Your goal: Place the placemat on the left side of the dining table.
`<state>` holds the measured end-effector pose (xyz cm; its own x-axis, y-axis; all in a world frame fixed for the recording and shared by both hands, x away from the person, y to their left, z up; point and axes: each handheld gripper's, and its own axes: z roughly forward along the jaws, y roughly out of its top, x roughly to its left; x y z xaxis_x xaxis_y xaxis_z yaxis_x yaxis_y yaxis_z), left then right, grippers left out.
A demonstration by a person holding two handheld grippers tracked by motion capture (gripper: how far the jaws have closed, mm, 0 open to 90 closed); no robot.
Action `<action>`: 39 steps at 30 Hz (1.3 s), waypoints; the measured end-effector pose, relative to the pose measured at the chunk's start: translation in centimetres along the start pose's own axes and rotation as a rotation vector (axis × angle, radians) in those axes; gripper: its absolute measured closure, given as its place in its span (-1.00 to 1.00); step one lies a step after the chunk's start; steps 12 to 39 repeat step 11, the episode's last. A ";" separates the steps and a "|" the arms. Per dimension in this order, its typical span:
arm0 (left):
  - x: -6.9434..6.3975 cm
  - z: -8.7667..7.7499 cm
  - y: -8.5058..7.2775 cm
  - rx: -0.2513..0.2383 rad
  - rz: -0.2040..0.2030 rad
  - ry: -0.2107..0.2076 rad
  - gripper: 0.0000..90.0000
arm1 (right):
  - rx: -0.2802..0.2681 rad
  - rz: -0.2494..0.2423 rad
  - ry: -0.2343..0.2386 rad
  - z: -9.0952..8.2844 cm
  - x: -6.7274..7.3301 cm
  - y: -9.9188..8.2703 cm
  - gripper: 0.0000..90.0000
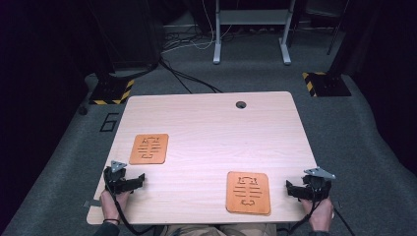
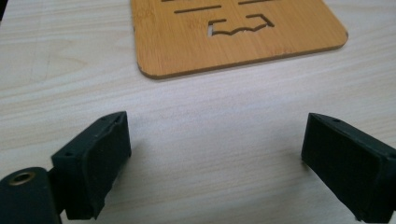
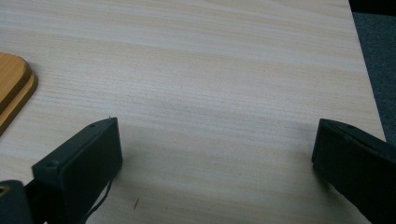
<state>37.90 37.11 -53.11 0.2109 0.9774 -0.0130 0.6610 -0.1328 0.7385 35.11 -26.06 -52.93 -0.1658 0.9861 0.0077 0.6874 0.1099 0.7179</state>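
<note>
left claw (image 2: 215,154) wide open, empty, near single mat (image 2: 238,35) | right claw (image 3: 215,168) wide open, empty, beside stacked mats (image 3: 11,88)

You're working at a pale, wood-grain rectangular table (image 1: 206,128) with rounded corners and a round cable hole (image 1: 240,104) near its far edge. Under it lies grey carpet floor (image 1: 344,137) — dim towards the edges. Two black-and-yellow hazard-striped floor plates (image 1: 112,91) sit beyond the far corners, left and right. Ahead of you stands a grey metal frame on two feet (image 1: 251,29), with dark and white cables (image 1: 184,46) trailing across the carpet. The surroundings are dark.
</note>
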 end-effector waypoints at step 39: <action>0.1 0.1 0.0 0.012 0.011 0.001 -0.87 | -0.001 -0.001 0.000 0.0 0.0 0.0 -0.98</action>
